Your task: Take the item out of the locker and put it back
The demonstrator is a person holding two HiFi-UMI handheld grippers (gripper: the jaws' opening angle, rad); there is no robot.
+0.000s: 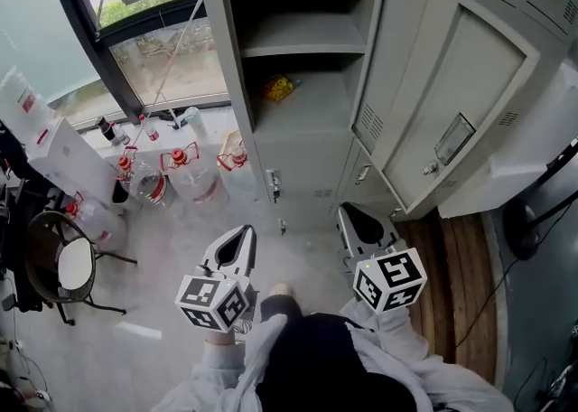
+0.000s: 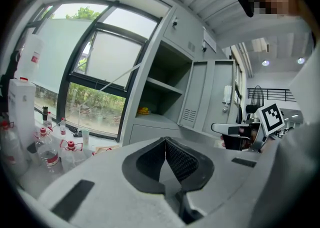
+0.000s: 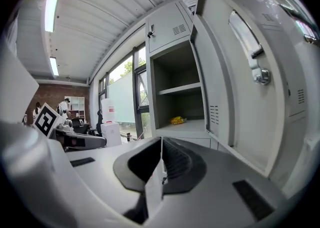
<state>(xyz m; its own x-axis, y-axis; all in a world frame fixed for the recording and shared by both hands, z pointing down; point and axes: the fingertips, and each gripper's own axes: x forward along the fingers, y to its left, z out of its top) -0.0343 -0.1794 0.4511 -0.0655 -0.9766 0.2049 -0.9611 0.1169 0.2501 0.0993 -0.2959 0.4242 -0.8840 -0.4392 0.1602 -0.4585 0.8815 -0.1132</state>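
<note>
Though the locker [image 1: 217, 58] stands open, item [image 1: 279, 88]: small, yellow, lying untouched inside, beneath its shelf [image 1: 298, 44].
Left claw [image 1: 247, 230]: clenched, empty, well short of locker.
Right claw [image 1: 347, 211]: clenched, empty too.
Remaining: reach in, take out, return.

The person wears white sleeves [image 1: 237, 360] and a dark garment [image 1: 312, 360]. The left gripper [image 1: 246, 231] and right gripper [image 1: 349, 211] are pale grey, with black ribbed fingers [image 2: 182, 159] and black-and-white marker cubes [image 1: 215, 302].

You face the open locker [image 1: 300, 144].
The yellow item [image 1: 279, 88] lies inside, under the shelf [image 1: 302, 45], at 12 o'clock.
</note>
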